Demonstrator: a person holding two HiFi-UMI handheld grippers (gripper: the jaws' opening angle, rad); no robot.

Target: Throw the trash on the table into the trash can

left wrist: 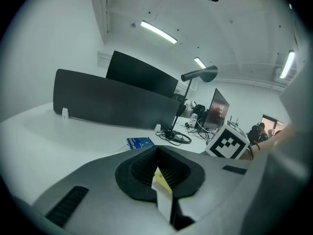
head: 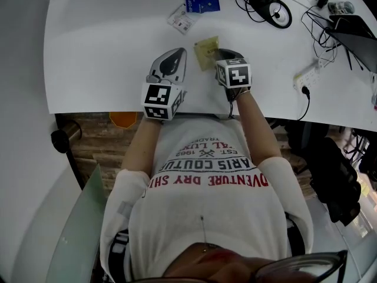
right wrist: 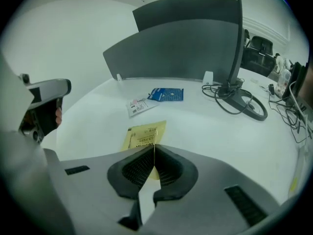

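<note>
Backing the white table [head: 106, 58] — a dark partition [left wrist: 112, 104], strip lights [left wrist: 159, 32] overhead.

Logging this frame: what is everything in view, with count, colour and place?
table: one, white, fills the upper head view
yellow packet: one, yellow, near the front edge, held
blue packet: one, blue, farther back
white printed packet: one, white, just left of the blue packet and nearer
desk lamp: one, black, far right, cable coiled round its base
power strip: one, white, right side
divider panels: two, dark grey, along the far edge
pale scrap: one, yellowish, held; what it is can't be told
left gripper: one, grey, shut on the pale scrap
right gripper: one, grey, shut on the yellow packet
shirt: one, white with print, on the person
</note>
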